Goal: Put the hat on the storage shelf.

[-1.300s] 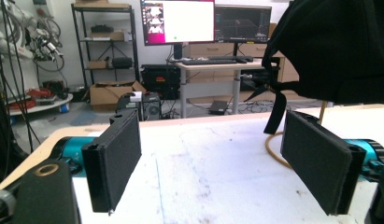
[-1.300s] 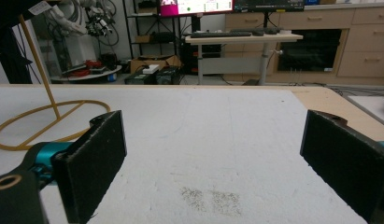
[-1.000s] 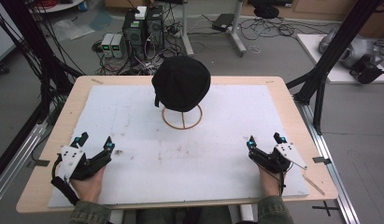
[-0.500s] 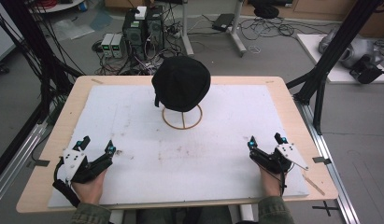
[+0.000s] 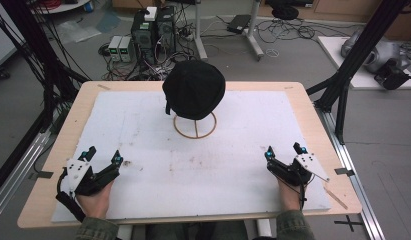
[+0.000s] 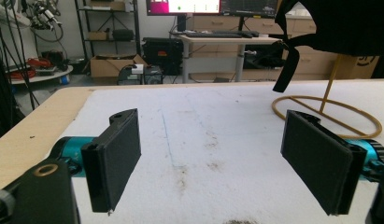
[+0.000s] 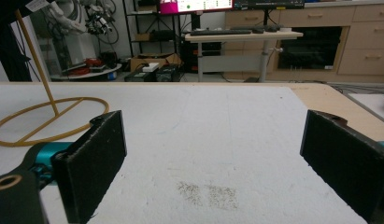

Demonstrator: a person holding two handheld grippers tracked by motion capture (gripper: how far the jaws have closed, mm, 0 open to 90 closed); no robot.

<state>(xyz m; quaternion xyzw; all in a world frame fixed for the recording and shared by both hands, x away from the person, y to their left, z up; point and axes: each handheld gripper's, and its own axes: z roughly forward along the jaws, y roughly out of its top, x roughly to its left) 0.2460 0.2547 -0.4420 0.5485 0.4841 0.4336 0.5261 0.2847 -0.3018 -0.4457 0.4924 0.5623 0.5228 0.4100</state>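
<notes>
Item: black fabric cap (image 5: 194,95) on yellow wire stand w/ ring base (image 5: 195,126), centre-rear of white foam-covered wooden table (image 5: 233,160). Left claw (image 5: 101,157) at near-left edge, jaws spread, holding nothing, well apart from cap. Right claw (image 5: 283,150) at near-right edge, jaws spread, likewise holding nothing. Brown stains on foam btwn claws.

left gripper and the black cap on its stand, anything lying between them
Nothing does. In the high view, the stretch from the left gripper to the black cap on its stand is bare white mat, marked by faint stains.
</notes>
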